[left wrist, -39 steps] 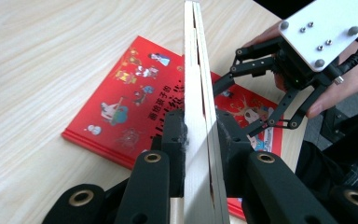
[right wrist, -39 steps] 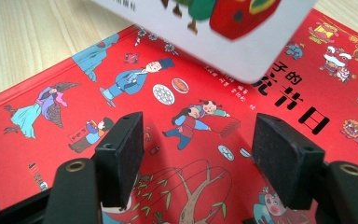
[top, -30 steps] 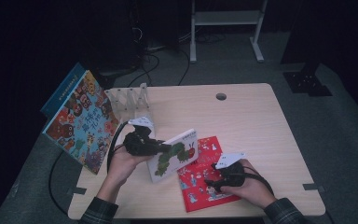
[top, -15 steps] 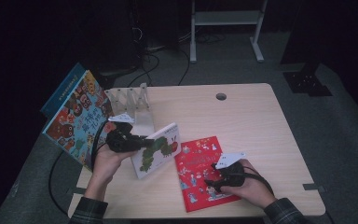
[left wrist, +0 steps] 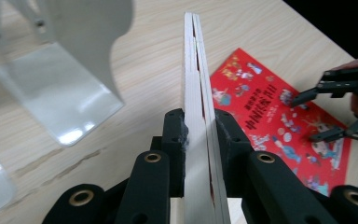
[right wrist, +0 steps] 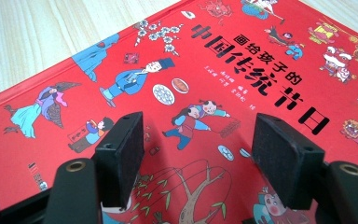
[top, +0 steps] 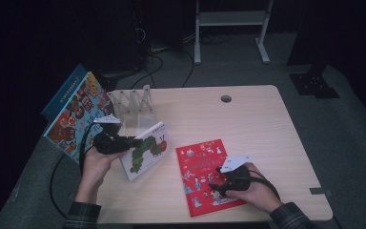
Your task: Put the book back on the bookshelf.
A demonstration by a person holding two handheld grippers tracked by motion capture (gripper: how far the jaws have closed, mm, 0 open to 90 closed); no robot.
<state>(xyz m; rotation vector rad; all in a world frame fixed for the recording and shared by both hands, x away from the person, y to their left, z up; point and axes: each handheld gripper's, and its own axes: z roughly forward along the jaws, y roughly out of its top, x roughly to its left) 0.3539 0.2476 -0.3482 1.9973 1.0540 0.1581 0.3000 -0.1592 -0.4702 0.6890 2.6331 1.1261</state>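
The table carries a clear rack at its far left corner, with a big owl book leaning off the left edge beside it. Nearer the person, a red book lies flat, well right of the rack. The left gripper has its jaws clamped on the bottom edge of a white caterpillar book, which it holds tilted between the red book and the rack; in the left gripper view the pads squeeze the book's pages on both sides, with a rack divider just to the side. The right gripper rests over the red book with its jaws apart and nothing between them; in its own view the open gripper hovers above the cover. The likely trouble is the pinch at one edge: the book could swing or fan open as it nears the rack, catch a divider, and shove the light rack along or off the corner. It could also nudge the leaning owl book, which looks ready to slide. A loose grip would drop the book flat.
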